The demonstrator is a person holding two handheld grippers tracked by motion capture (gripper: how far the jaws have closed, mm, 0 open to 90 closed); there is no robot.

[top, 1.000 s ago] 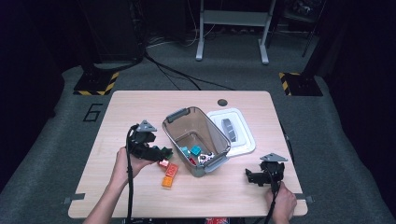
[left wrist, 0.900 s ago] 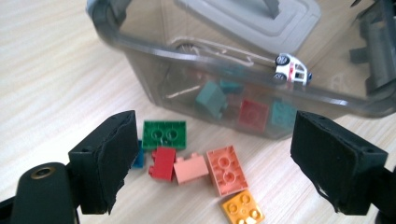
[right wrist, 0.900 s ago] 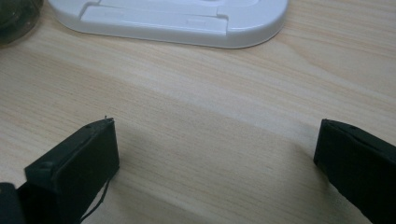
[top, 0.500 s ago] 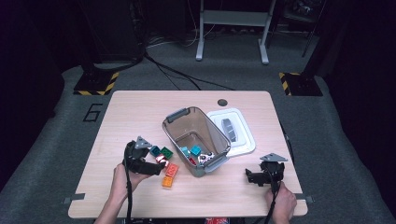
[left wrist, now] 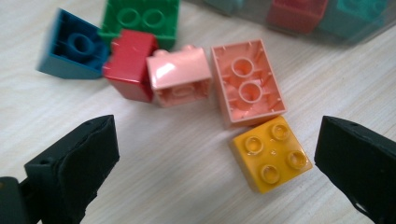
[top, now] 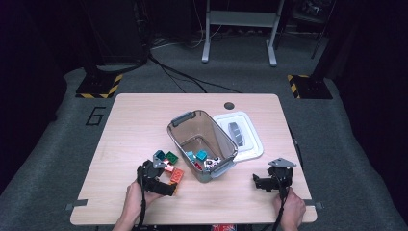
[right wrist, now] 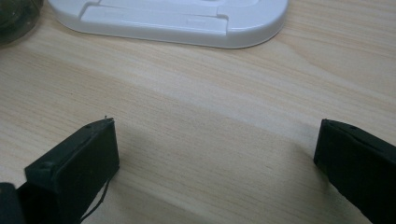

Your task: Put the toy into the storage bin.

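Observation:
Loose toy bricks lie on the wooden table [top: 130,125] beside a clear bin [top: 202,137]. In the left gripper view I see a yellow brick [left wrist: 271,154], two pink bricks [left wrist: 243,81], a red one [left wrist: 130,63], a blue one [left wrist: 74,46] and a green one [left wrist: 142,21]. My left gripper [left wrist: 217,135] hovers low over them, and its jaws have just been opening. They stand wide, with the yellow brick lying untouched between them near the right jaw. From above, the left gripper [top: 161,180] sits just in front of the brick pile [top: 168,161]. My right gripper [right wrist: 217,123] is open over bare wood.
The bin holds several bricks [top: 202,156] at its near end. Its white lid [top: 240,134] lies flat to the right, and its edge [right wrist: 187,23] is ahead of the right gripper [top: 260,183]. A round hole [top: 229,105] is near the table's far edge.
The left gripper has dropped toward the table and come nearer to the person, ending just in front of the loose bricks. The right gripper has stayed in place.

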